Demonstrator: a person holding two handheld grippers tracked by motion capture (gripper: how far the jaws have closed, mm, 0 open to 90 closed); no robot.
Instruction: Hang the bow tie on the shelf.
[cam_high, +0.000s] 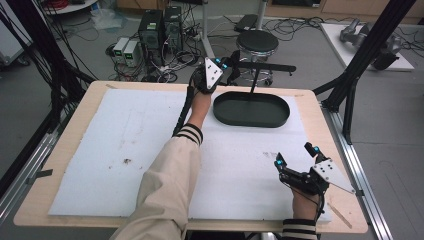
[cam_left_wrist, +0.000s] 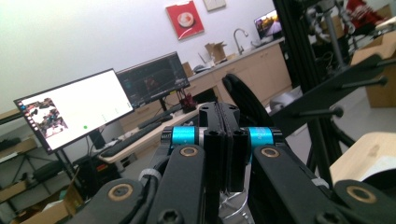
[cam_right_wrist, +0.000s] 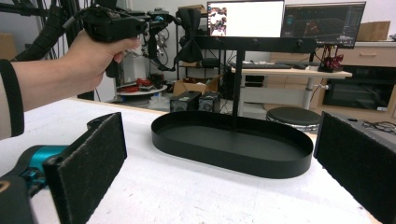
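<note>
Black and oval, the shallow tray (cam_high: 251, 110) is set on the white foam mat (cam_high: 125, 150) at the far side of the table (cam_high: 310, 107), with a thin post and crossbar (cam_high: 260, 67) rising from it. The left tongs (cam_high: 227, 64) are held above the tray's far left rim, their jaws pressed together on nothing. The right tongs (cam_high: 295, 156) are rested near the table's near right corner, well apart from the tray, their jaws spread wide.
</note>
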